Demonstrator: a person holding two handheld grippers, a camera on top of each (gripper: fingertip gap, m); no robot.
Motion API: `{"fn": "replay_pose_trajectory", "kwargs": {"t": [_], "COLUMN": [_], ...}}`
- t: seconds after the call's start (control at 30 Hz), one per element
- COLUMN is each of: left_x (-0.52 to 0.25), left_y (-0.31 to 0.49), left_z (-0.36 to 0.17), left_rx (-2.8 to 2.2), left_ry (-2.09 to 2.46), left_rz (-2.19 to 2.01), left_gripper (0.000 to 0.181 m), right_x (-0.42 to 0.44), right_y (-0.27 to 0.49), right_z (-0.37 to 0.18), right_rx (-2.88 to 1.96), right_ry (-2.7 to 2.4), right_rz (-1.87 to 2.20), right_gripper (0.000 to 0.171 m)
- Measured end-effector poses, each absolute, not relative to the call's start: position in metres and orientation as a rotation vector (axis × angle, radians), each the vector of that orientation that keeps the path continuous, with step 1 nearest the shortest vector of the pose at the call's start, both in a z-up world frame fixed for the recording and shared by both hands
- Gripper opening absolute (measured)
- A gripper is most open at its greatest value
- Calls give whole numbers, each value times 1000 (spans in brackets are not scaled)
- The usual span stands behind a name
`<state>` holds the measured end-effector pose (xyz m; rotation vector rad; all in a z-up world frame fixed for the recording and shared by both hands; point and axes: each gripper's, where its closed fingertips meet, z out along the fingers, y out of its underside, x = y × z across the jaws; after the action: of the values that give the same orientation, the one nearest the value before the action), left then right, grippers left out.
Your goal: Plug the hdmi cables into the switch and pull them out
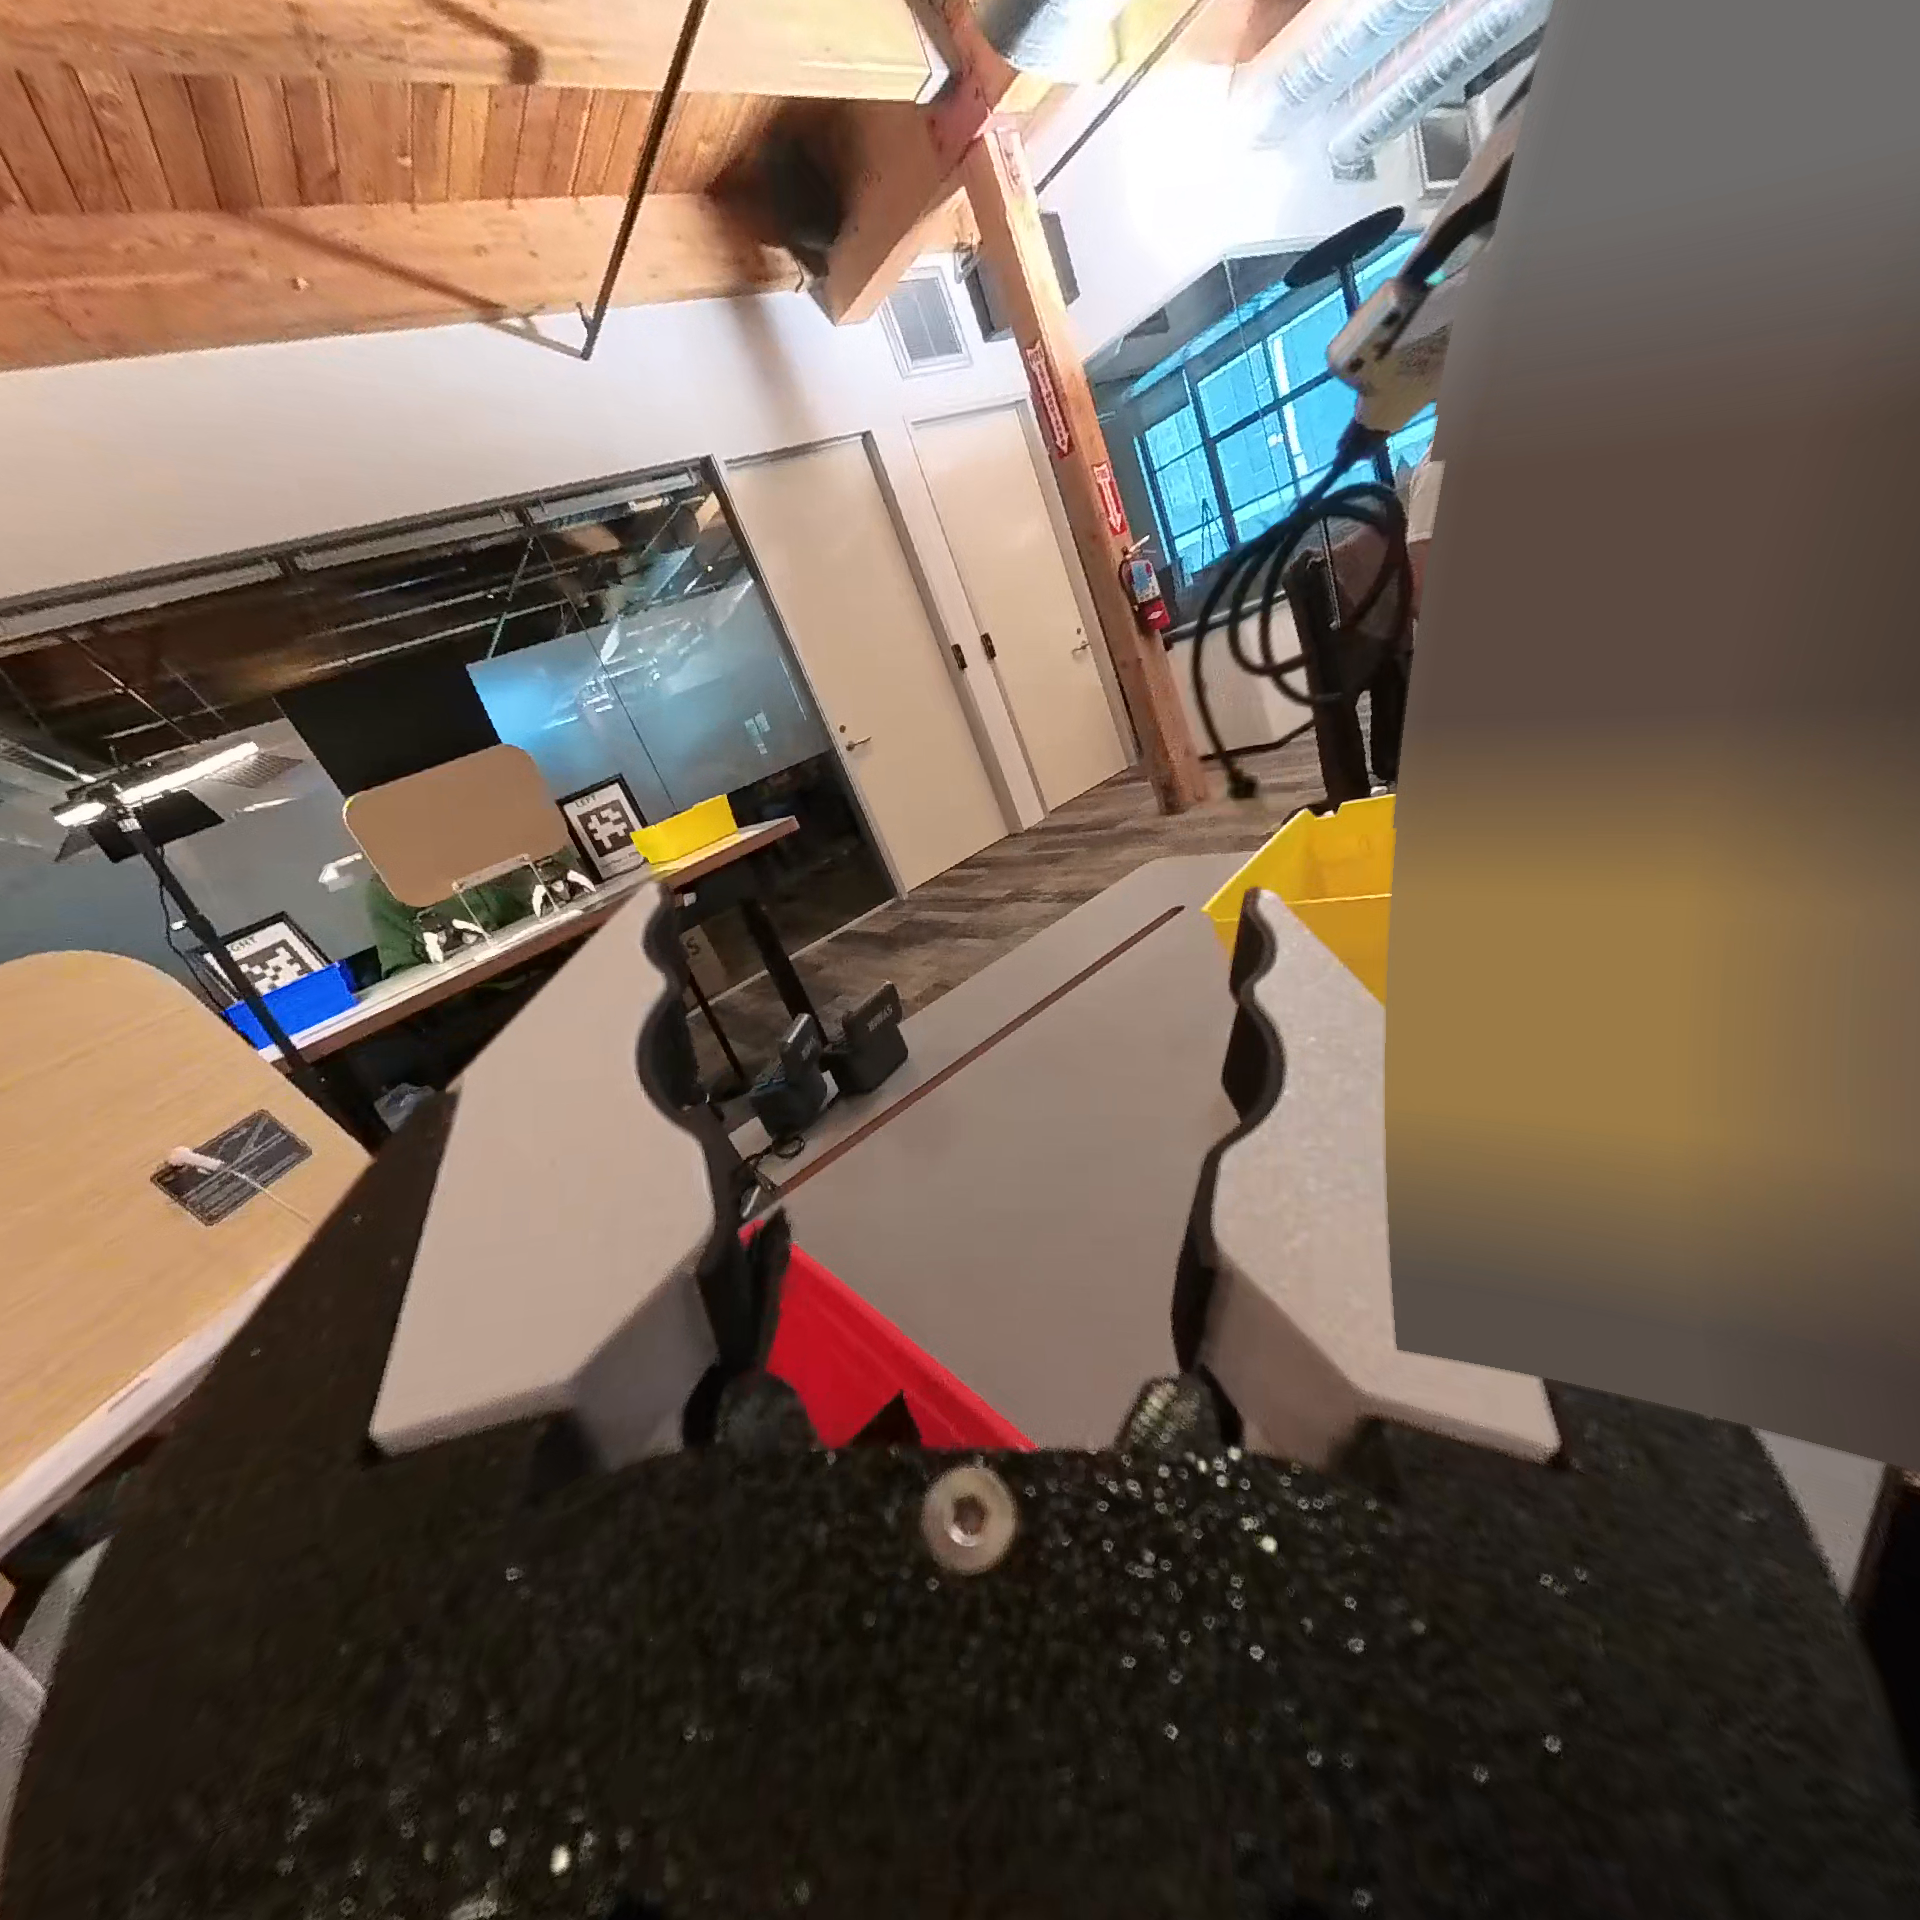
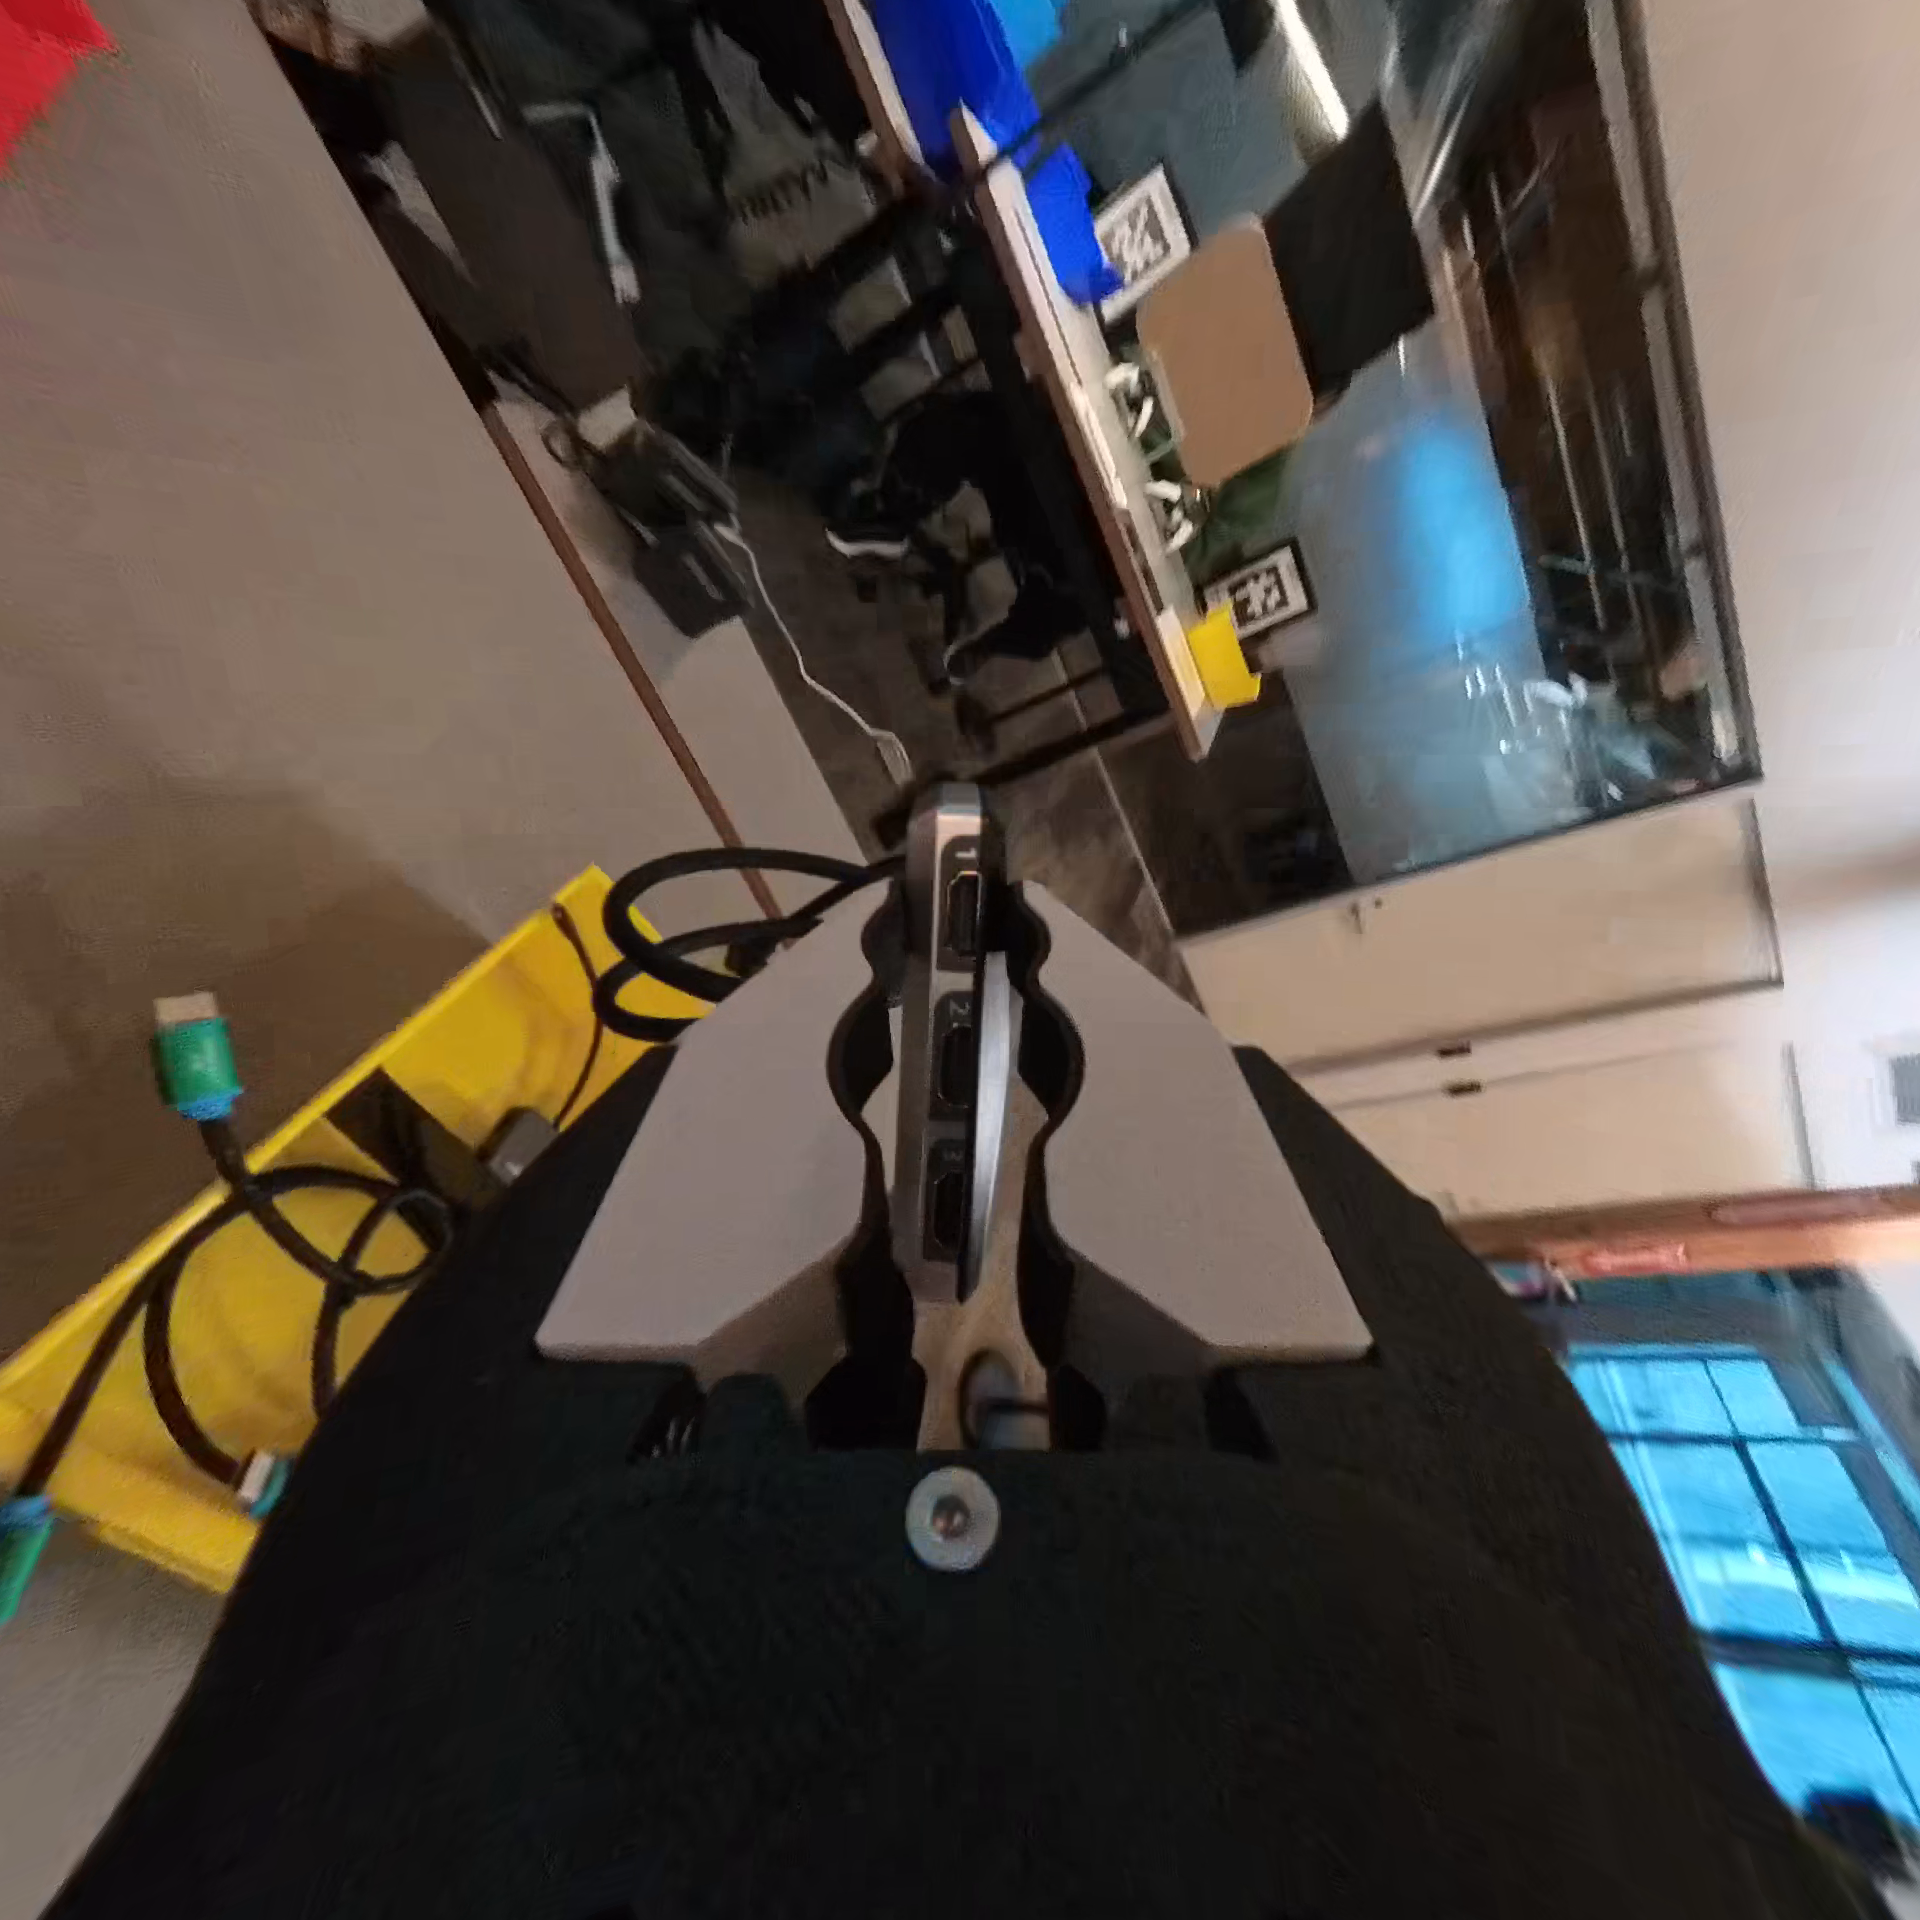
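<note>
My right gripper (image 2: 954, 914) is shut on the grey metal HDMI switch (image 2: 951, 1091) and holds it on edge, with its three empty ports facing the camera. A black cable (image 2: 727, 904) runs from the switch's far end. In the left wrist view the switch (image 1: 1387, 348) is held high at the upper right, and the black cable (image 1: 1288, 603) hangs in loops below it. An HDMI cable with a green plug (image 2: 192, 1060) sticks out of the yellow bin (image 2: 436, 1029). My left gripper (image 1: 956, 904) is open and empty above the grey table (image 1: 997, 1122).
A second green plug (image 2: 21, 1558) lies by the bin's near corner. A red bin (image 1: 852, 1351) sits under my left gripper, and the yellow bin (image 1: 1320, 883) is to its right. Two small black boxes (image 1: 842, 1049) stand at the table's far edge. Another desk with a seated person lies beyond. Some 40 cm of space lies between my two pairs of fingers.
</note>
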<state>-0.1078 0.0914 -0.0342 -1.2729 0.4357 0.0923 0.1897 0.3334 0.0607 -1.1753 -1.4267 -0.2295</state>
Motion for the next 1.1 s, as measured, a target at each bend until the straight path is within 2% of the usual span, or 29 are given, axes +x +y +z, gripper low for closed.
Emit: {"fn": "replay_pose_trajectory", "kwargs": {"t": [0.03, 0.3, 0.47, 0.57, 0.77, 0.83, 0.97, 1.1], "left_x": [-108, -110, -112, -113, -120, -123, -132, -145], "left_y": [94, 113, 123, 125, 129, 132, 139, 144], "left_z": [-37, -59, -72, -74, -78, -83, -96, -100], "left_rx": [-1283, -1360, -1409, -1416, -1431, -1457, -1523, -1546], "left_ry": [436, 448, 454, 455, 438, 435, 430, 410], "left_rz": [90, 52, 44, 37, 28, 33, 104, 184], "left_gripper": [103, 102, 101, 100, 99, 100, 104, 108], "right_x": [196, 199, 188, 181, 174, 178, 193, 171], "right_y": [349, 426, 462, 469, 460, 462, 483, 472], "right_z": [58, -21, -89, -129, -193, -211, -201, -136], "right_rx": [-1234, -1545, -1735, -1807, -1729, -1759, -1783, -1584], "right_ry": [-1415, -1425, -1385, -1437, -1830, -1893, -1757, -1427], "right_rz": [-257, -197, -131, -113, -332, -415, -616, -444], "right_gripper": [17, 17, 17, 17, 23, 31, 91, 93]}}
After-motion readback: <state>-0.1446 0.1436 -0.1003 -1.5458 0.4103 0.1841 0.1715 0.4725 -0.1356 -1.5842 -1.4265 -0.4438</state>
